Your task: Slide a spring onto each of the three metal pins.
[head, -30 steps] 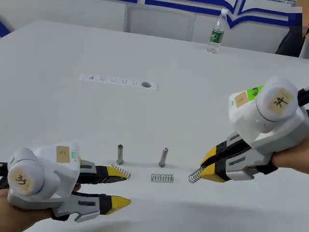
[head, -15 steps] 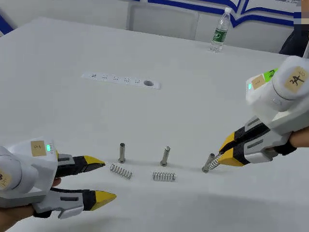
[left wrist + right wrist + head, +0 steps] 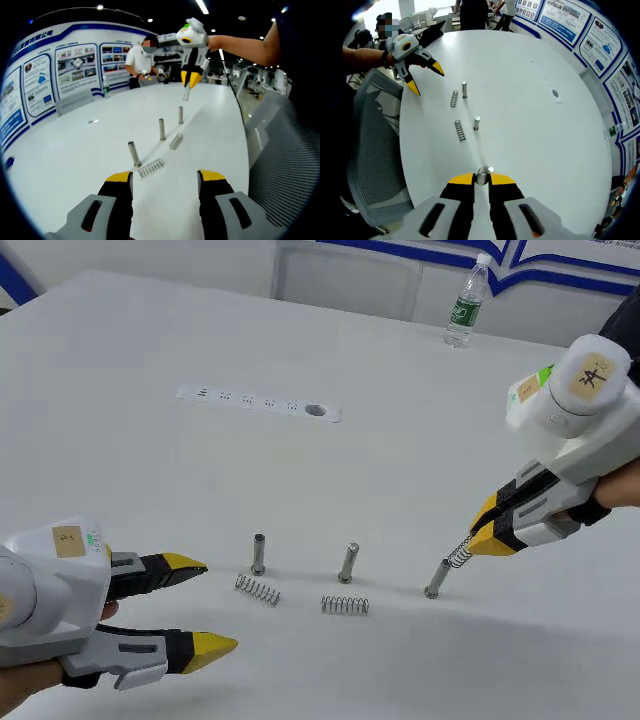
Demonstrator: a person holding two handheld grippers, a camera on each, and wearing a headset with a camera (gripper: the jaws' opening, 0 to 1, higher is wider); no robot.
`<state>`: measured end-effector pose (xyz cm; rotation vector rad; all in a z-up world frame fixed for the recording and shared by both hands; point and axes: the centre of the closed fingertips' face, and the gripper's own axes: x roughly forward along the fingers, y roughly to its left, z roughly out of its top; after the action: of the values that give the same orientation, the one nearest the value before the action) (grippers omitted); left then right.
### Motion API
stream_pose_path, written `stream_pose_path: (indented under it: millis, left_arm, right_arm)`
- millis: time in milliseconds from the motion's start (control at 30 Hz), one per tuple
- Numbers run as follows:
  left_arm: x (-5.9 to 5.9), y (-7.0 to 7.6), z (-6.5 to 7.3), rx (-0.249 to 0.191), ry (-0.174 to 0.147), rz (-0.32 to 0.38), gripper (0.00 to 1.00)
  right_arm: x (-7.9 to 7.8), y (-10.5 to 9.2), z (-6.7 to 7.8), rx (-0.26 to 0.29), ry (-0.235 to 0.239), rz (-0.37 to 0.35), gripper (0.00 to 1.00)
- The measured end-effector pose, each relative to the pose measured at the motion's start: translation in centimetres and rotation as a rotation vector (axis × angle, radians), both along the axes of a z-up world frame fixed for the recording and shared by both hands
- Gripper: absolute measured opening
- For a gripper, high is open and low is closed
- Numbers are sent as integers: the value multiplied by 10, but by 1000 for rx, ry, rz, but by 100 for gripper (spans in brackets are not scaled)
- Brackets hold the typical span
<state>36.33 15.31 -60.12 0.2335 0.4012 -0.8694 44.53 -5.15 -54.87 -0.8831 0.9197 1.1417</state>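
While the right tongs (image 3: 478, 544) clamp a spring (image 3: 460, 556) just above the tilted right pin (image 3: 437, 579), the left tongs (image 3: 220, 604) hang apart, well left of it.

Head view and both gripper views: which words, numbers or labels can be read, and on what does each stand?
"24", handwritten, uncertain: round sticker on the right gripper.
Tan sticker on the left gripper: too small to read.
Green bottle label: blurred.
Wall posters: too small to read.
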Motion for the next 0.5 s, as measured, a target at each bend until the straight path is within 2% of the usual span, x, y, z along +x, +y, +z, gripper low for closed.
stream_pose_path:
  millis: [500]
  left_arm:
    - [-1, 4, -2, -6, 10, 25, 61]
  right_arm:
    - [14, -1, -17, -53, 43, 4, 12]
